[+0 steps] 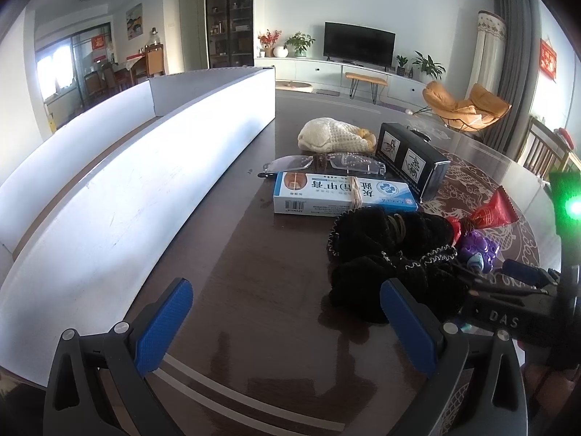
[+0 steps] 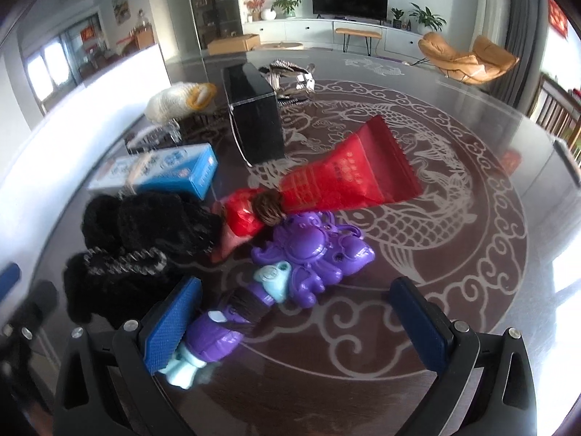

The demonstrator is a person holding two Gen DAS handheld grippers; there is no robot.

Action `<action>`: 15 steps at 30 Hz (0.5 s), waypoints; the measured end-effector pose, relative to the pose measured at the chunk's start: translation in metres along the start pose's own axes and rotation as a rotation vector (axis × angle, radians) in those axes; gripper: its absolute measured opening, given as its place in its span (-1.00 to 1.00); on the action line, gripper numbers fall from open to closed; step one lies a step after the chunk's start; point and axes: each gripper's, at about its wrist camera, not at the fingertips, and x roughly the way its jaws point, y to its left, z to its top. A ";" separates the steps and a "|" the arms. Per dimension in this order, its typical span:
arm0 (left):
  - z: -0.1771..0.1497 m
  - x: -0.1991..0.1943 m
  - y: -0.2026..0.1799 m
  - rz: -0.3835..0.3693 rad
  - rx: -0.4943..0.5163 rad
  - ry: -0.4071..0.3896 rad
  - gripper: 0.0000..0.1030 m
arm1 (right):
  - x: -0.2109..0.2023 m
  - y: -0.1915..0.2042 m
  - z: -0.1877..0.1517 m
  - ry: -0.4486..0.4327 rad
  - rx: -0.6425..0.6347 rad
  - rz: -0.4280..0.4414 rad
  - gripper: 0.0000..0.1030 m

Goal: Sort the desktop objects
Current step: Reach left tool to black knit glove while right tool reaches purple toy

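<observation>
Your right gripper (image 2: 296, 321) and left gripper (image 1: 287, 321) both stand spread, empty. The purple toy (image 2: 308, 250) looks rigid, light, slippery; take its narrow handle.

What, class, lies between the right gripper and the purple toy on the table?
Nothing visible does. The right gripper is open, and the purple toy lies just ahead of it, its handle end already beside the left finger. The black knitted item sits off to the left.

I see a big black flat television (image 1: 358, 44) on a long white cabinet (image 1: 326, 69), two soft orange chairs (image 1: 466, 107), grey curtains (image 1: 515, 54) and bright windows (image 1: 54, 69)
</observation>
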 end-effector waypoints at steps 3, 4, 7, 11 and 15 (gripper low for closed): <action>0.000 0.001 0.003 -0.017 -0.015 0.007 1.00 | -0.002 -0.013 -0.006 0.007 0.008 -0.033 1.00; 0.000 0.002 0.003 -0.027 -0.017 0.012 1.00 | -0.003 -0.017 -0.008 0.012 0.009 -0.048 1.00; 0.000 0.004 0.000 -0.081 -0.017 0.037 1.00 | -0.010 -0.036 -0.017 0.016 0.012 -0.064 1.00; 0.013 -0.002 -0.012 -0.216 0.011 0.048 1.00 | -0.018 -0.049 -0.024 0.010 0.020 -0.061 1.00; 0.036 0.010 -0.040 -0.248 0.084 0.055 1.00 | -0.017 -0.046 -0.023 0.003 0.029 -0.076 1.00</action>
